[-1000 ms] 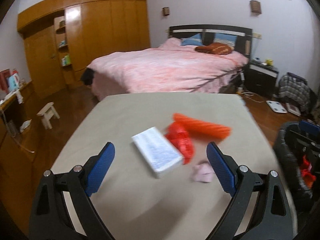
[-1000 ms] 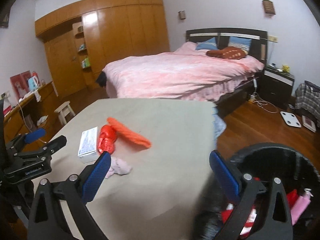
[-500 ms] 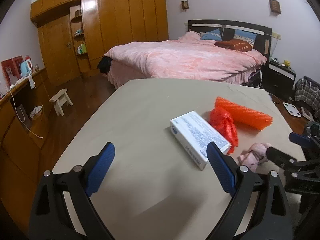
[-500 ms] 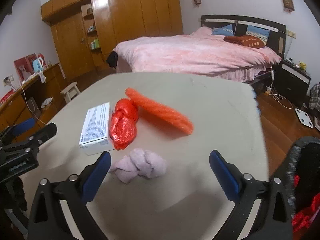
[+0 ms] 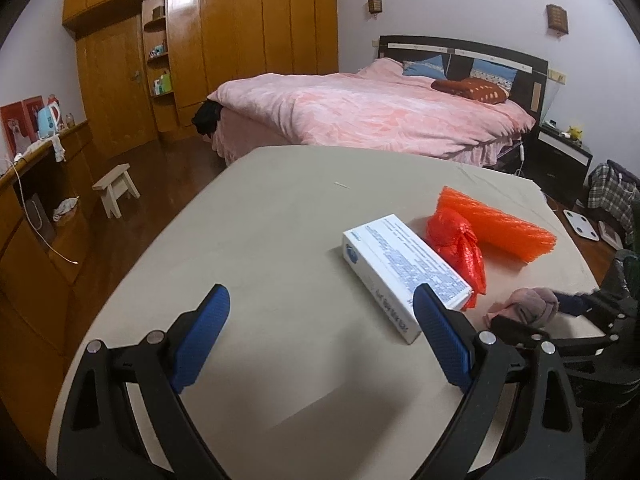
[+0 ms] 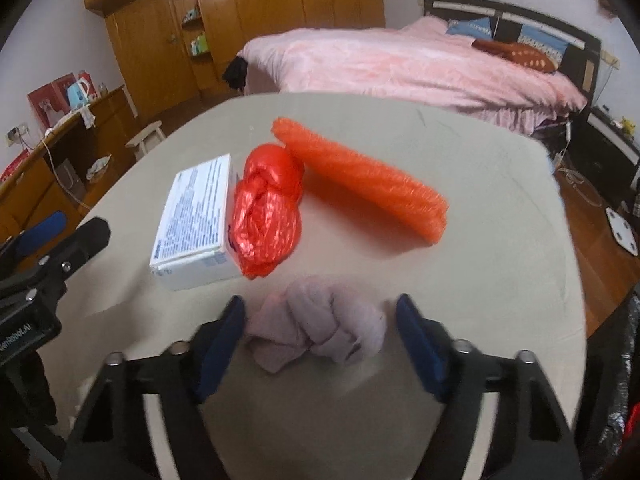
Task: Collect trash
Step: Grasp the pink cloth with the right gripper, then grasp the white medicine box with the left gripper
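On the beige table (image 5: 260, 240) lie a white printed box (image 5: 404, 272), a crumpled red plastic bag (image 5: 460, 244), an orange mesh roll (image 5: 496, 228) and a pale pink wad of cloth (image 5: 524, 308). My right gripper (image 6: 320, 332) is open with its fingers on either side of the pink wad (image 6: 320, 328), close to it. The box (image 6: 196, 216), red bag (image 6: 268, 220) and orange roll (image 6: 360, 180) lie just beyond. My left gripper (image 5: 320, 336) is open and empty, low over the table, left of the box.
A black trash bin (image 6: 624, 400) stands off the table's right edge. A pink bed (image 5: 360, 112) is behind the table, with a wooden wardrobe (image 5: 224, 48), a small stool (image 5: 116, 188) and a side counter (image 5: 36, 184) to the left.
My right gripper has moved forward and down until the pink wad sits between its fingers, which have narrowed. My left gripper has shifted slightly; the box now appears closer to its right finger.
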`<state>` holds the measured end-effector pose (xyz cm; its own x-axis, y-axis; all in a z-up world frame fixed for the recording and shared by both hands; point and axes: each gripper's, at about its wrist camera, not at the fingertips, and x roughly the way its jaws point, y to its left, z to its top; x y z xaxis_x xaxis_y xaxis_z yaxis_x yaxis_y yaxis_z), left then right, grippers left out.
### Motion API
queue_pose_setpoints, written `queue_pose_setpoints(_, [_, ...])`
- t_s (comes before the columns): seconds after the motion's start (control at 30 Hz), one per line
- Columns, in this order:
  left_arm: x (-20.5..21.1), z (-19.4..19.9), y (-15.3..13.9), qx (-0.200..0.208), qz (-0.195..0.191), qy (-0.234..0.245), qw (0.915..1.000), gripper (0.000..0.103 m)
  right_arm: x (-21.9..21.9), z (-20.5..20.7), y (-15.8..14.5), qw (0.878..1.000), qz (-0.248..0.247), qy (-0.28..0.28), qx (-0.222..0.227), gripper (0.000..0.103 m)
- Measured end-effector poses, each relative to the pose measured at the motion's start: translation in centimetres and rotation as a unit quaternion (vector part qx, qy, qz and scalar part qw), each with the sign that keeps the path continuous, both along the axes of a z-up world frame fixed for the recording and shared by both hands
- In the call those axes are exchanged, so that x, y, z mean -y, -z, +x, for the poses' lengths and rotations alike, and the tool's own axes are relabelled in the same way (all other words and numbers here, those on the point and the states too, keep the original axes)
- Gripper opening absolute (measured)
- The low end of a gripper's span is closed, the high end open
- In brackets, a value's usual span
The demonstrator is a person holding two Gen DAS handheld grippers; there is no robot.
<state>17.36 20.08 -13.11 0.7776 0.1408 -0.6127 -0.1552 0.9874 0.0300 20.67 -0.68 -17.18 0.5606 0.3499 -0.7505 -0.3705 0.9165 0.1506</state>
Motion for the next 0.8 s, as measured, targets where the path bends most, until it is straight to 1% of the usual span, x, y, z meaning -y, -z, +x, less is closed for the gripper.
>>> queue_pose_setpoints(0.07, [0.5, 0.3, 0.1, -0.002, -0.003, 0.006, 1.0000, 0.090, 0.0, -0.2, -0.1, 1.000, 0.002, -0.003, 0.001, 0.057])
queue_pose_setpoints(0.13, [1.1, 0.6, 0.2, -0.004, -0.005, 0.013, 0.9999, 0.090, 0.2, -0.3, -0.3, 1.000, 0.006, -0.007, 0.001, 0.049])
queue_pose_setpoints(0.37, [3.7, 2.5, 0.9, -0.013, -0.018, 0.039, 0.9990, 0.090, 3.5, 0.2, -1.4, 0.999, 0.012, 0.032, 0.012, 0.047])
queue_pose_setpoints(0.47, [4.9, 3.5, 1.5, -0.025, -0.021, 0.046, 0.9984, 0.090, 4.5, 0.4, -1.6, 0.999, 0.015, 0.042, 0.016, 0.047])
queue_pose_setpoints(0.53, [5.3, 4.1, 2.1, -0.037, -0.016, 0.045, 0.9982, 0.090, 4.8, 0.5, -1.8, 0.999, 0.018, 0.044, 0.017, 0.047])
queue_pose_setpoints(0.63, [5.3, 4.8, 2.8, -0.058, -0.019, 0.038, 0.9974, 0.090, 4.8, 0.6, -1.8, 0.999, 0.022, 0.044, 0.019, 0.047])
queue_pose_setpoints(0.73, [4.7, 4.9, 3.1, -0.065, -0.033, 0.032, 0.9968, 0.090, 4.5, 0.6, -1.6, 0.999, 0.025, 0.043, 0.017, 0.047])
queue_pose_setpoints(0.8, [4.3, 4.7, 3.1, -0.066, -0.035, 0.024, 0.9969, 0.090, 4.3, 0.7, -1.4, 0.999, 0.026, 0.040, 0.015, 0.047])
